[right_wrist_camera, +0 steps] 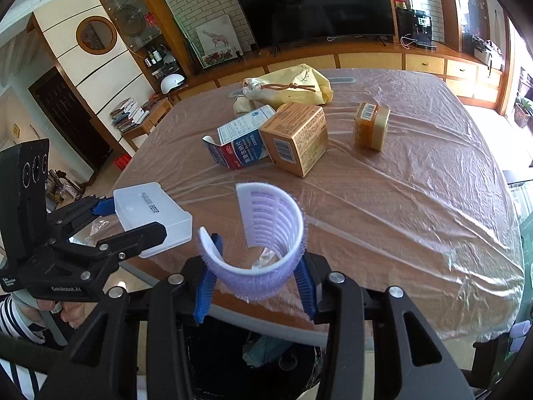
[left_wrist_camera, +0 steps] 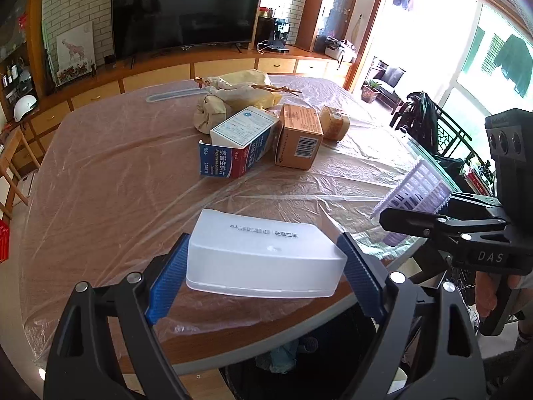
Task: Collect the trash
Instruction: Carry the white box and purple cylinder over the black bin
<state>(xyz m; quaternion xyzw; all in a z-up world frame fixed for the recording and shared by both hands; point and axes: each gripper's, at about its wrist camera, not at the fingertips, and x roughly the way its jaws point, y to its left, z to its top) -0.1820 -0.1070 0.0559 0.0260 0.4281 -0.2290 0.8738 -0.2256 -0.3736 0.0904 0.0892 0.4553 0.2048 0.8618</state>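
Left gripper (left_wrist_camera: 263, 266): clamped on a translucent white plastic box (left_wrist_camera: 263, 256), blue pads pressing its two short ends, box carried above the near table edge.
Right gripper (right_wrist_camera: 255, 280): squeezed onto a curled lilac hook-strip (right_wrist_camera: 266, 233), which bows up into an open C between the blue pads.
Both loads: side by side, box on the left, strip on the right, apart from each other.
Table (right_wrist_camera: 416, 216): wood top under a wrinkled clear plastic sheet, glare on the window side.
Mid-table cluster: blue-and-white medicine carton (left_wrist_camera: 238, 141) lying with its flap open, touching a brown cardboard box (left_wrist_camera: 299, 136) with a barcode facing the cameras.
Just beyond: a small amber jar (right_wrist_camera: 371, 126) on its side, standing clear of the boxes.
Far side: yellow drawstring bag (right_wrist_camera: 293, 86) slumped behind the cartons, cords trailing.
Below the grippers: a dark bin (right_wrist_camera: 253, 353) under the table edge, something teal crumpled inside it.
In the way: nothing sits between the grippers and the cartons, only bare sheeted tabletop.
Person: a hand (left_wrist_camera: 489, 293) on the right gripper's handle; striped sleeve (right_wrist_camera: 13, 323) behind the left one.
Background: big dark television (left_wrist_camera: 186, 10) on a wooden cabinet.
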